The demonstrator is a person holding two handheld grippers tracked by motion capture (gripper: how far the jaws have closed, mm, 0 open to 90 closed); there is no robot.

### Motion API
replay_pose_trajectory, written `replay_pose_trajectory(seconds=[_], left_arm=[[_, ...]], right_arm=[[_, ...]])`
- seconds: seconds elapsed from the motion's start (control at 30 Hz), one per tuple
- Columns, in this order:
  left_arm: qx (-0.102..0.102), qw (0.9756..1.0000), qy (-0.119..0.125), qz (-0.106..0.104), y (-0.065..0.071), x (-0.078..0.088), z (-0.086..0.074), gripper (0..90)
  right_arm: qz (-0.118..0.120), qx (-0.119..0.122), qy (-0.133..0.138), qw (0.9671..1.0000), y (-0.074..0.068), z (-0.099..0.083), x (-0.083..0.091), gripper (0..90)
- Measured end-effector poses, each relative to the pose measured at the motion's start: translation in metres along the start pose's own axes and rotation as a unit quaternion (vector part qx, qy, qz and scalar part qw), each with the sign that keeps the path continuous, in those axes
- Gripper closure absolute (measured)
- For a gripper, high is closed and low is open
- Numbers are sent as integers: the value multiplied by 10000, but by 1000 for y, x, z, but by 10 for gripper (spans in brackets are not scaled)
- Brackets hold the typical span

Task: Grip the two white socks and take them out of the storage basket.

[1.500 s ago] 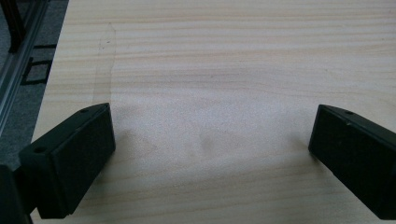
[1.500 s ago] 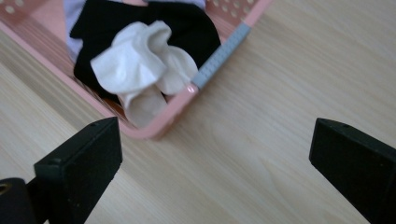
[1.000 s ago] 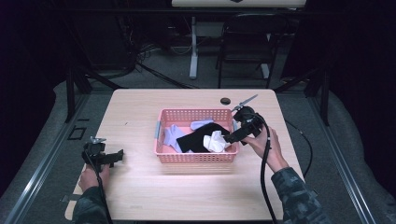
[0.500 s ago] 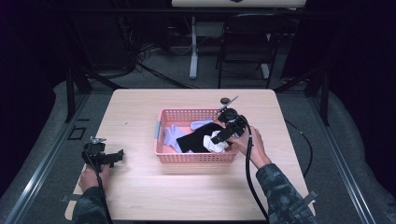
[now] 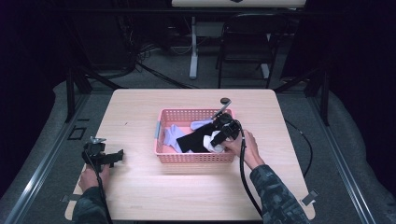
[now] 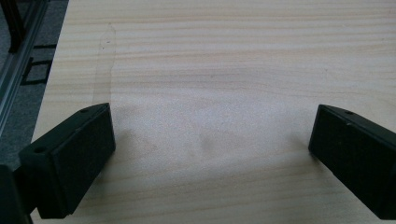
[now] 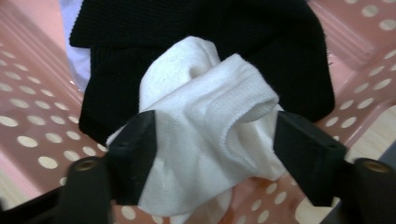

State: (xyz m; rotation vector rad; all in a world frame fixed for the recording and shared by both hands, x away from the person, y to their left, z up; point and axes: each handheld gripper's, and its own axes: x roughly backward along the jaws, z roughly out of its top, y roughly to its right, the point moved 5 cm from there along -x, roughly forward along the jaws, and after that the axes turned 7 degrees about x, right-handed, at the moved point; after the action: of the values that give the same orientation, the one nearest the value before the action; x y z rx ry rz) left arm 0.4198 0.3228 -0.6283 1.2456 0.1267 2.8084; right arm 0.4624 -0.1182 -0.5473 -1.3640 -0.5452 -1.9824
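We see the right gripper point(image 7: 212, 156) reaching into the pink basket point(image 5: 161, 140), its jaws spread either side of a bunched white sock point(image 7: 210, 126) atop black cloth point(image 7: 205, 28), positioned to pinch; the left gripper point(image 6: 210, 154), jaws released, idles over bare counter point(image 6: 210, 56).

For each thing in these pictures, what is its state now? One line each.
Left hand-held gripper: open, on bare table.
Right hand-held gripper: open, jaws on either side of the white sock.
White sock: crumpled, on the black sock.
Black sock: lying in the basket.
Pink basket: upright, holding socks.
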Motion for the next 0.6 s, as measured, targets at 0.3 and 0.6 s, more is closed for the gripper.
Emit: replay_pose_trajectory(seconds=[0.3, 0.6], left_arm=[[2, 10000, 0, 0, 0, 0, 0, 2], [1, 10000, 0, 0, 0, 0, 0, 2]], right_arm=[[259, -65, -91, 9996, -2, -3, -2, 664], [312, -75, 37, 9995, -1, -4, 7, 804]])
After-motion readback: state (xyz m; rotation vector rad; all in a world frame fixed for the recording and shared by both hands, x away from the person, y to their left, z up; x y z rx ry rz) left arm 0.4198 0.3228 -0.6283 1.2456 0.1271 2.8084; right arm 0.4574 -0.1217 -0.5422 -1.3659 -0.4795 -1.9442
